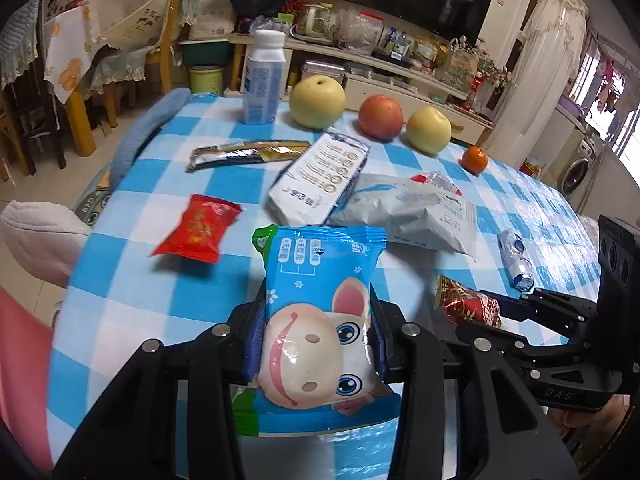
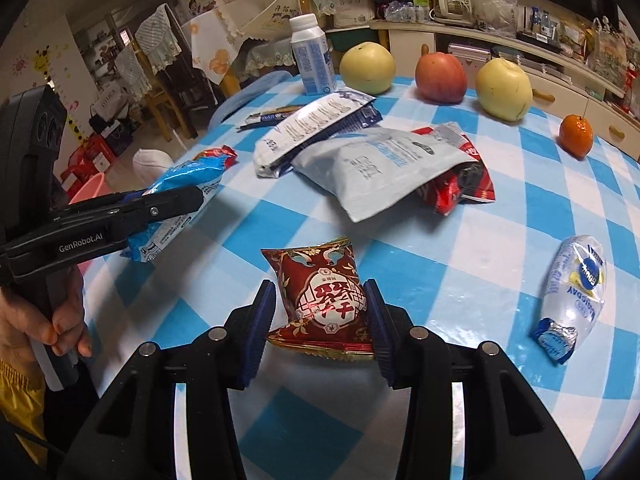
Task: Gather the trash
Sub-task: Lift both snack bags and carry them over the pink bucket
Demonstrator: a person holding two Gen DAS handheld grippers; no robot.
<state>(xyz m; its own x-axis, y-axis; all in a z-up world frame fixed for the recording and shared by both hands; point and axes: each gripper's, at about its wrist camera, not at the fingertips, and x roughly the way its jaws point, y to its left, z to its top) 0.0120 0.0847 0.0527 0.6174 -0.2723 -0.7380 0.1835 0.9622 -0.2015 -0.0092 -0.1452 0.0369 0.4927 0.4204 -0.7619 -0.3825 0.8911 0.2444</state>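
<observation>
left gripper (image 1: 316, 344) has its jaws closed on one blue cow-print packet (image 1: 320, 304), pinched at mid-body and lifted clear of the checked tablecloth (image 1: 132, 280); from the right wrist view the same packet (image 2: 180, 196) sticks out past the fingers at a tilt. right gripper (image 2: 320, 320) has its jaws set narrow around one dark red snack pouch (image 2: 324, 296), the right pad touching the pouch edge; whether the left pad also touches it i cannot tell, a thin gap seems to show there. this pouch lies near the table's front edge, and in the left wrist view it (image 1: 468, 300) is seen just ahead of the right gripper's fingers. loose trash count on the cloth: one bright red sachet (image 1: 196, 230) left of centre, one long gold-and-silver stick wrapper (image 1: 248, 154) near the back, two white pouches, the printed one (image 1: 320, 176) partly overlapping the grey-white one (image 2: 384, 164), one crumpled red wrapper (image 2: 460, 184) tucked under the grey-white pouch, and one clear tube-shaped wrapper (image 2: 572, 292) alone on the right. at the far edge in a row: one white bottle (image 1: 262, 80) upright, two yellow pears (image 1: 318, 102) (image 1: 428, 130) with one red apple (image 1: 380, 116) between them, and one small orange (image 1: 475, 159) further right.
</observation>
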